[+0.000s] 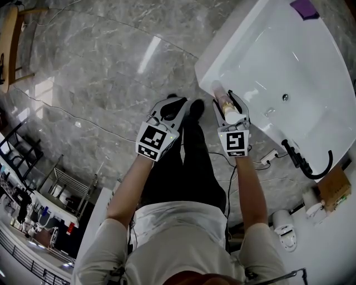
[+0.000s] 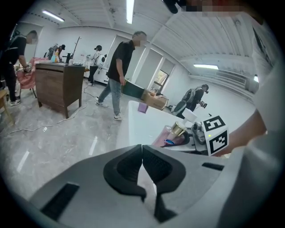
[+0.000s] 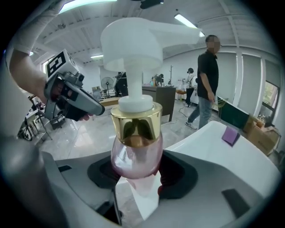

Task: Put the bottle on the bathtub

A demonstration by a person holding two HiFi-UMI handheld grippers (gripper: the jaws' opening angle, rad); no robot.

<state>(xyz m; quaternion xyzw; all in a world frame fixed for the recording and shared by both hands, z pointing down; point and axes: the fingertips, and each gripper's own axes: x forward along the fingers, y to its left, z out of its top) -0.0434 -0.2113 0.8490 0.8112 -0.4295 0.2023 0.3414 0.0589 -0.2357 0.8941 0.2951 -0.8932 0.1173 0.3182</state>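
Right hand-held gripper (image 3: 136, 180) clamps pump bottle (image 3: 136, 149) by its rigid, likely slippery, top-heavy body; left hand-held gripper (image 2: 141, 153) closed, empty.

There was one bottle (image 3: 136, 151), with one gold collar and one white pump. The left gripper (image 1: 176, 102) and the right gripper (image 1: 227, 101) made two, each with two fingers and one marker cube. There was one bathtub (image 1: 311, 67), with one purple pad (image 1: 304, 8) on its rim and one drain (image 1: 285, 97). There was one box (image 1: 335, 188). The left gripper view showed one wooden cabinet (image 2: 60, 84) and at least five people (image 2: 119, 67).
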